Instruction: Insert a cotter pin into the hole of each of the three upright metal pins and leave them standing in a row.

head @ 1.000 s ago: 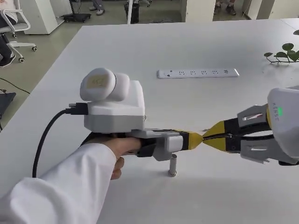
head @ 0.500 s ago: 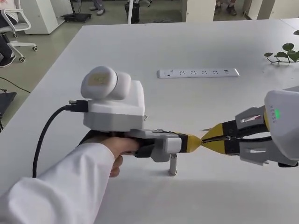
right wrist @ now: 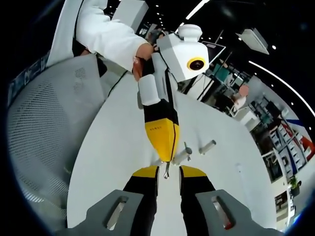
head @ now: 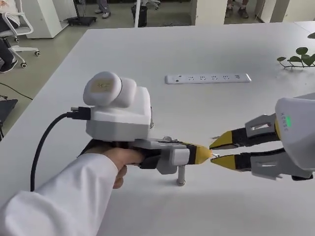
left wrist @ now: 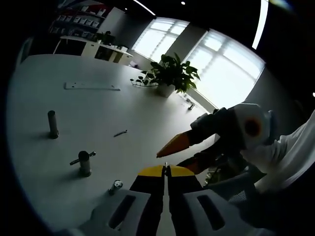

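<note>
Big white worktop (head: 147, 49) out in front, and the left hand-held gripper (left wrist: 166, 169) was clamped shut on a cotter pin (right wrist: 166, 171), held in the air right between the parted jaws of the right hand-held gripper (head: 211, 153). On the worktop just below the tips stood an upright metal pin (head: 181, 175).
</note>
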